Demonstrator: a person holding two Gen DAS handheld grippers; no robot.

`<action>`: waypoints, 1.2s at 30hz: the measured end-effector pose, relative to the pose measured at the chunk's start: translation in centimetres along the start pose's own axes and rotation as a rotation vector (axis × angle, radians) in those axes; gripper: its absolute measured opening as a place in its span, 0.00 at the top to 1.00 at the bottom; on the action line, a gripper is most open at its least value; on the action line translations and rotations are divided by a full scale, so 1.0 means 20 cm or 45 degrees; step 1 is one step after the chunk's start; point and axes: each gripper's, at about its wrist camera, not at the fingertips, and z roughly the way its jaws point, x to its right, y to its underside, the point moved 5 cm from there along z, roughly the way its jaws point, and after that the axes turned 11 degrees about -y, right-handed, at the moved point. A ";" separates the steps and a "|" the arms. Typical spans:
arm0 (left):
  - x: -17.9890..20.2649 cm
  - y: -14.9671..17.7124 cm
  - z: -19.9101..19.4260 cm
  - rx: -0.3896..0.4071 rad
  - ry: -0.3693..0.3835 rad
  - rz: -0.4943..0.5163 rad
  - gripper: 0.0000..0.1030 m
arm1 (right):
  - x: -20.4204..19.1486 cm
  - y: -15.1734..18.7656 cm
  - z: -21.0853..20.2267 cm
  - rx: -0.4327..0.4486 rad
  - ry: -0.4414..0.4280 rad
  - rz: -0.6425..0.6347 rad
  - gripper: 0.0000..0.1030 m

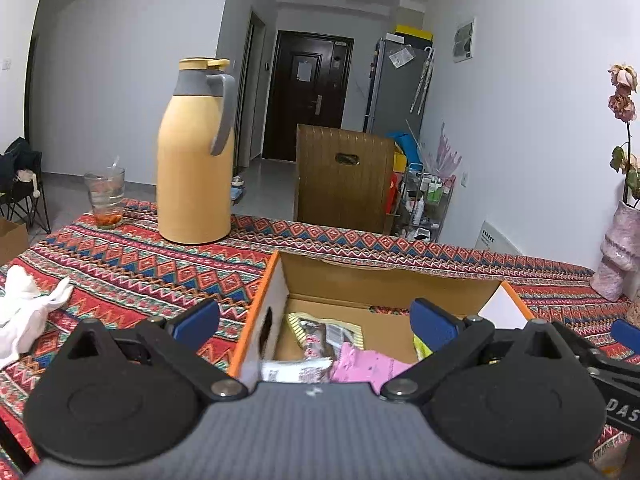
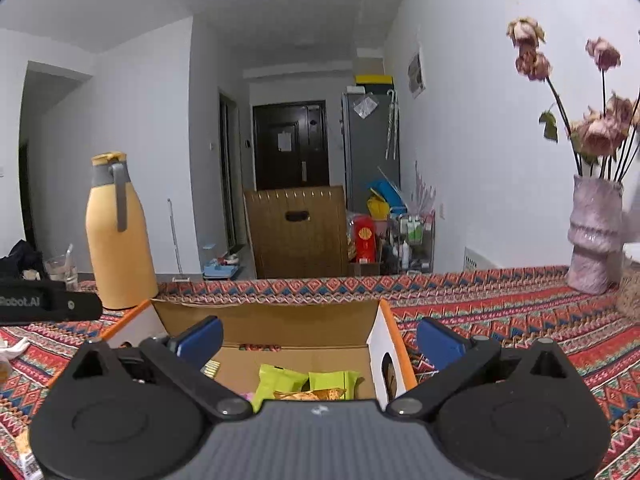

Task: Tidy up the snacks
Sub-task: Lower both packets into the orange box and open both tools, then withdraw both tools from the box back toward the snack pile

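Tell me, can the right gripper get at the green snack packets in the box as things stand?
Probably yes. The right gripper is open and empty above the open-topped cardboard box, and the green snack packets lie uncovered right below its fingers, with nothing in between.

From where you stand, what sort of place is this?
Most likely a lived-in home, a dining area by the entrance hall: a table with a patterned tablecloth, a yellow thermos jug, a fridge and a dark front door.

Home interior: patterned cloth on desk [image 1: 120, 264], yellow thermos jug [image 1: 194, 160], vase of dried roses [image 2: 594, 236], fridge [image 1: 394, 84], dark entrance door [image 1: 308, 92].
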 end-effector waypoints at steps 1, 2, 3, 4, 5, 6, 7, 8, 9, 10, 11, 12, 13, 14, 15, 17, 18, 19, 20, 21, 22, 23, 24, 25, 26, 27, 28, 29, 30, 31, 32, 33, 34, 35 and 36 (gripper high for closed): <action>-0.02 0.00 -0.02 0.001 -0.008 0.003 0.00 | -0.01 -0.01 -0.02 0.003 -0.003 -0.005 0.00; -0.03 0.01 -0.03 -0.002 -0.014 0.005 0.00 | -0.02 -0.01 -0.04 0.006 -0.006 -0.011 0.00; -0.04 0.01 -0.05 -0.004 -0.015 0.006 0.00 | -0.03 -0.01 -0.07 0.009 -0.011 -0.015 0.00; -0.06 0.02 -0.07 -0.005 -0.015 0.007 0.00 | -0.04 -0.01 -0.09 0.010 -0.015 -0.018 0.00; -0.07 0.02 -0.09 -0.004 -0.016 0.010 0.00 | -0.05 0.00 -0.11 0.009 -0.018 -0.021 0.00; -0.09 0.03 -0.12 0.001 -0.018 0.015 0.00 | -0.06 0.00 -0.13 0.009 -0.020 -0.023 0.00; -0.10 0.04 -0.14 0.006 -0.021 0.023 0.00 | -0.07 0.00 -0.16 0.009 -0.023 -0.026 0.00; -0.12 0.05 -0.16 0.007 -0.023 0.032 0.00 | -0.08 0.01 -0.17 0.008 -0.024 -0.029 0.00; -0.14 0.06 -0.18 0.008 -0.023 0.038 0.00 | -0.09 0.02 -0.20 0.006 -0.026 -0.032 0.00; -0.16 0.07 -0.21 0.007 -0.024 0.042 0.00 | -0.09 0.02 -0.22 0.004 -0.027 -0.033 0.00; -0.18 0.09 -0.23 0.006 -0.024 0.048 0.00 | -0.10 0.03 -0.25 0.002 -0.029 -0.035 0.00; -0.19 0.10 -0.25 0.005 -0.026 0.056 0.00 | -0.11 0.04 -0.27 0.000 -0.031 -0.035 0.00; -0.21 0.12 -0.27 0.004 -0.027 0.064 0.00 | -0.12 0.05 -0.29 -0.003 -0.033 -0.037 0.00; -0.23 0.14 -0.29 0.002 -0.028 0.069 0.00 | -0.13 0.06 -0.32 -0.005 -0.035 -0.038 0.00; -0.25 0.16 -0.31 -0.001 -0.028 0.072 0.00 | -0.14 0.08 -0.34 -0.009 -0.038 -0.039 0.00; -0.28 0.20 -0.35 -0.011 -0.026 0.079 0.00 | -0.16 0.11 -0.39 -0.017 -0.045 -0.036 0.00; -0.29 0.22 -0.37 -0.015 -0.024 0.081 0.00 | -0.17 0.12 -0.41 -0.023 -0.048 -0.036 0.00; -0.31 0.24 -0.39 -0.019 -0.022 0.083 0.00 | -0.18 0.14 -0.43 -0.028 -0.050 -0.035 0.00; -0.33 0.26 -0.41 -0.025 -0.017 0.085 0.00 | -0.19 0.16 -0.45 -0.034 -0.052 -0.034 0.00; -0.34 0.28 -0.43 -0.030 -0.014 0.087 0.00 | -0.20 0.18 -0.48 -0.041 -0.056 -0.033 0.00; -0.35 0.31 -0.45 -0.036 -0.010 0.090 0.00 | -0.21 0.19 -0.50 -0.045 -0.057 -0.031 0.00; -0.36 0.33 -0.47 -0.040 -0.003 0.093 0.00 | -0.21 0.21 -0.52 -0.051 -0.059 -0.029 0.00; -0.37 0.36 -0.49 -0.044 0.003 0.093 0.00 | -0.22 0.22 -0.54 -0.056 -0.061 -0.026 0.00; -0.39 0.38 -0.50 -0.048 0.008 0.093 0.00 | -0.23 0.24 -0.56 -0.063 -0.062 -0.022 0.00; -0.40 0.40 -0.52 -0.053 0.015 0.092 0.00 | -0.24 0.26 -0.57 -0.070 -0.062 -0.020 0.00; -0.41 0.43 -0.53 -0.058 0.020 0.089 0.00 | -0.24 0.28 -0.59 -0.079 -0.063 -0.018 0.00; -0.42 0.45 -0.54 -0.065 0.024 0.086 0.00 | -0.25 0.30 -0.61 -0.087 -0.062 -0.016 0.00; -0.43 0.47 -0.55 -0.072 0.027 0.084 0.00 | -0.26 0.31 -0.62 -0.094 -0.062 -0.014 0.00; -0.44 0.49 -0.57 -0.077 0.031 0.082 0.00 | -0.27 0.33 -0.64 -0.101 -0.062 -0.012 0.00; -0.45 0.51 -0.58 -0.082 0.033 0.083 0.00 | -0.28 0.35 -0.66 -0.107 -0.064 -0.009 0.00; -0.45 0.53 -0.59 -0.088 0.036 0.087 0.00 | -0.28 0.36 -0.67 -0.112 -0.065 -0.007 0.00; -0.46 0.55 -0.60 -0.092 0.038 0.091 0.00 | -0.29 0.38 -0.69 -0.118 -0.069 -0.007 0.00; -0.47 0.57 -0.61 -0.097 0.040 0.094 0.00 | -0.31 0.40 -0.71 -0.126 -0.073 -0.008 0.00; -0.47 0.59 -0.62 -0.103 0.043 0.097 0.00 | -0.32 0.42 -0.72 -0.132 -0.078 -0.008 0.00; -0.48 0.61 -0.62 -0.111 0.046 0.099 0.00 | -0.33 0.44 -0.73 -0.141 -0.086 -0.010 0.00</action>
